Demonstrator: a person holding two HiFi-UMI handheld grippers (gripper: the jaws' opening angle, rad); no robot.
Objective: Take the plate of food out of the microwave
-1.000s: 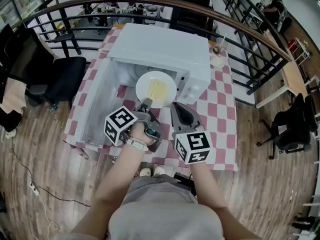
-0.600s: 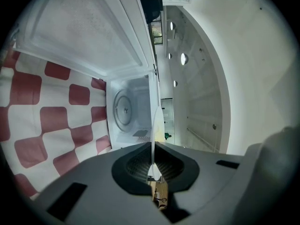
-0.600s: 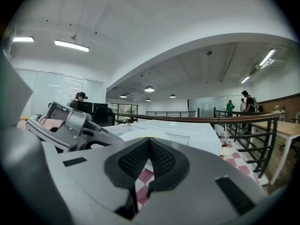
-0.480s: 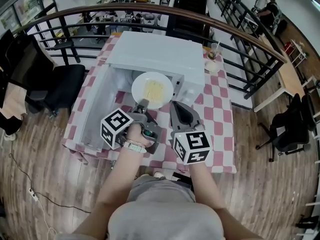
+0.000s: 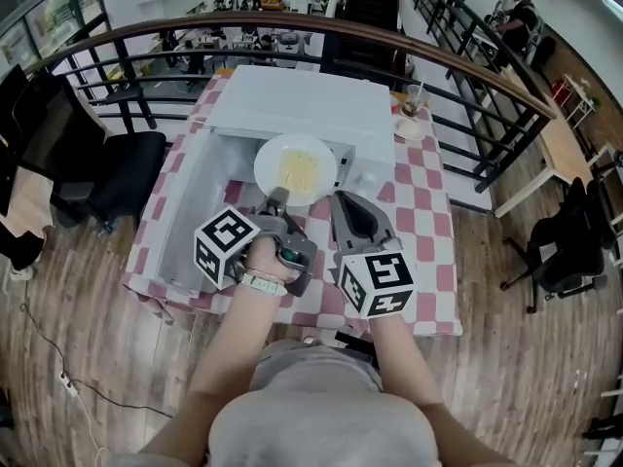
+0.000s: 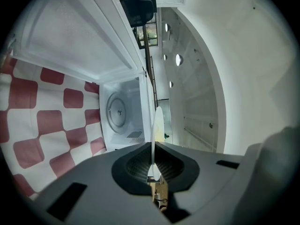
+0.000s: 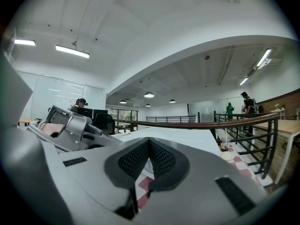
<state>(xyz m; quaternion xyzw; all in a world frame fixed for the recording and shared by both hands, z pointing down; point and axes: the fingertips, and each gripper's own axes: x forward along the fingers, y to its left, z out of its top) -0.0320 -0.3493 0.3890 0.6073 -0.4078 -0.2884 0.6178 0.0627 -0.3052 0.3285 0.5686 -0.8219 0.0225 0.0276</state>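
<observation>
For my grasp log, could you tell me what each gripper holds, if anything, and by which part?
The left gripper pinches the plate of food by its near rim, edge-on between its jaws. The right gripper is shut on nothing.

I'm finding no readable text, brand, number or sign in any view. The left marker cube (image 5: 226, 244) and the right marker cube (image 5: 377, 283) are showing only black-and-white square patterns, not letters. Anything printed farther off is coming out too small and blurred to read.
</observation>
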